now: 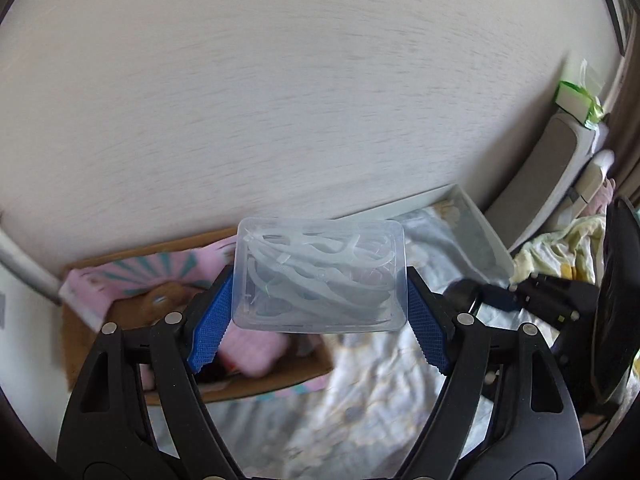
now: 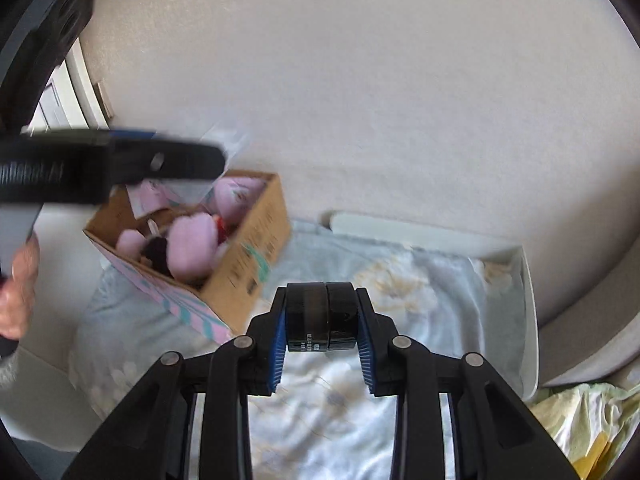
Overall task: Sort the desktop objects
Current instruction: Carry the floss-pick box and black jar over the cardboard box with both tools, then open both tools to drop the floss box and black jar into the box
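My left gripper (image 1: 319,280) is shut on a clear plastic box (image 1: 320,276) of white floss picks, held in the air above a cardboard box (image 1: 200,394). My right gripper (image 2: 322,316) is shut on two black tape rolls (image 2: 321,322), side by side between its blue pads, above a pale floral cloth (image 2: 320,400). The cardboard box (image 2: 248,264) with pink plush items lies to the left in the right wrist view. The left gripper (image 2: 120,164) shows there as a blurred black bar above that box.
A white tray (image 2: 528,320) holds the floral cloth beside the cardboard box. A pale wall fills the background. A yellow-green blanket (image 2: 580,416) lies to the right. The right gripper's body (image 1: 552,300) shows at right in the left wrist view.
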